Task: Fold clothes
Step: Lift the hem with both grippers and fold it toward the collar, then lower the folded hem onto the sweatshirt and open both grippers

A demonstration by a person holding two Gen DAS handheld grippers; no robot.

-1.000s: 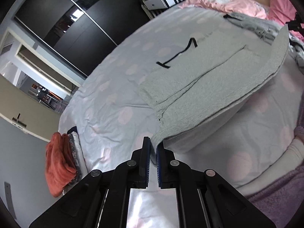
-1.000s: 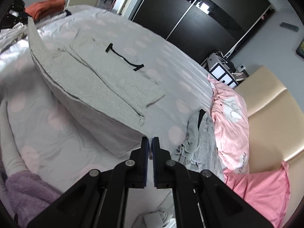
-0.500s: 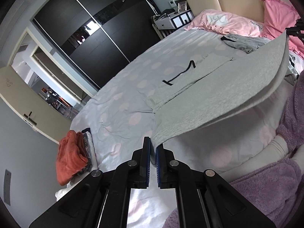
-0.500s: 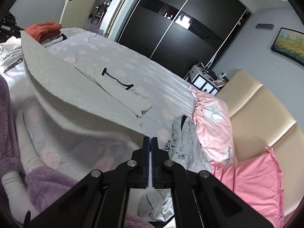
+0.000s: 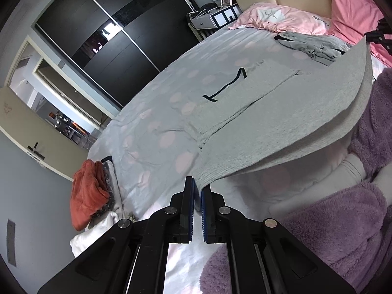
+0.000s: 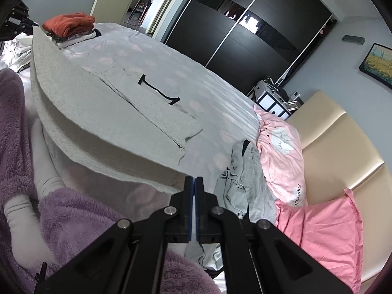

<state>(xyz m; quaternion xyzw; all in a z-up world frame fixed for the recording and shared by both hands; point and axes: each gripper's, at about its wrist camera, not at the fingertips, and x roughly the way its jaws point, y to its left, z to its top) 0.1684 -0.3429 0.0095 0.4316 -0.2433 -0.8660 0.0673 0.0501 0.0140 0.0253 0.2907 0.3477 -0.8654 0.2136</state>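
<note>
A grey garment with a black drawstring stretches from the bed up to both grippers; its far part lies flat on the spotted sheet. My left gripper is shut on one near corner of the garment. My right gripper is shut on the other near corner of the grey garment, held taut above the bed. The lifted edge sags between the two grippers.
A pile of folded clothes topped by an orange item sits at the bed's corner. A crumpled grey garment lies beside pink pillows. A person's purple fleece legs and white socks are close below. Black wardrobe doors stand behind.
Both grippers have risen and pulled back toward the person, lifting the garment's near edge higher off the bed. Both stay shut on it.
</note>
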